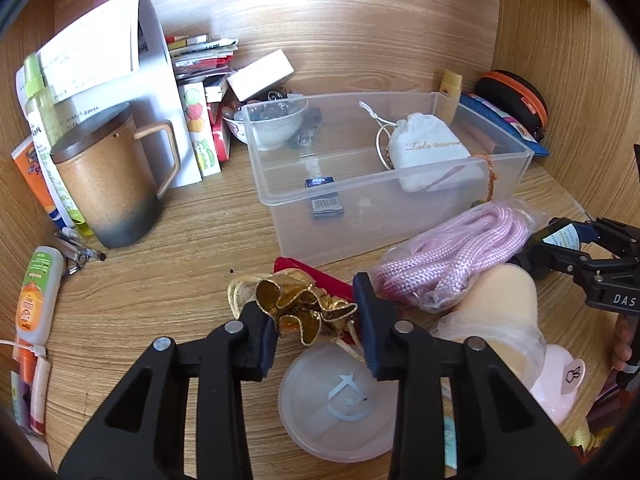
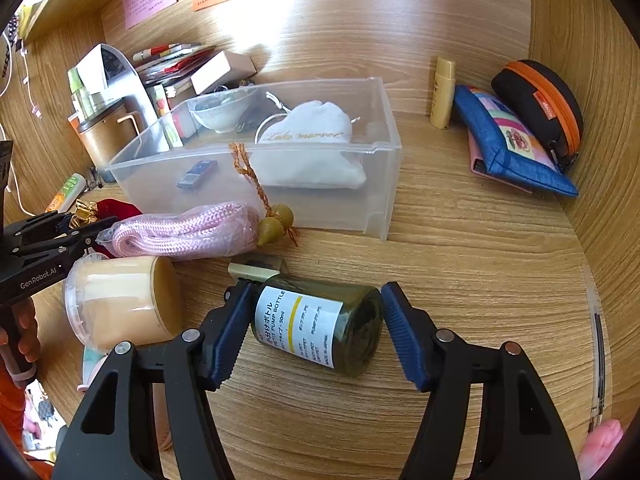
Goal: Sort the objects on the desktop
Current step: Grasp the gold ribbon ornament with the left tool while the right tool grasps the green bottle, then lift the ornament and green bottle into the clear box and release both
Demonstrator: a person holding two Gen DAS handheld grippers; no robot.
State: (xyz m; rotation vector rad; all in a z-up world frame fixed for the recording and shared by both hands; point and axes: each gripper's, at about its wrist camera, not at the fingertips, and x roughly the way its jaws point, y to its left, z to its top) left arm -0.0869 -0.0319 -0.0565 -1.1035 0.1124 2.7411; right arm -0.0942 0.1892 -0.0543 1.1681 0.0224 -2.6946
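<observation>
My left gripper [image 1: 316, 332] is open, its fingers on either side of a gold ribbon bow [image 1: 298, 310] that lies on a red pouch [image 1: 320, 280]. My right gripper [image 2: 314, 334] is open around a dark green pump bottle [image 2: 320, 326] lying on its side on the desk; the pads are close to it, touching or nearly so. A clear plastic bin [image 1: 400, 216] [image 2: 384, 184] holds a white drawstring bag [image 1: 430, 152] [image 2: 312, 152], a small USB stick [image 1: 324, 200] [image 2: 198, 174] and a braided orange cord [image 2: 250, 174].
A pink rope bundle in plastic [image 1: 452, 256] [image 2: 188, 232] and a cream jar on its side [image 2: 120, 300] lie between the grippers. A brown mug [image 1: 108, 176], books, a white bowl [image 1: 276, 124], a round lid [image 1: 336, 404], a blue pouch [image 2: 508, 144] and a black-orange case [image 2: 540, 100] stand around.
</observation>
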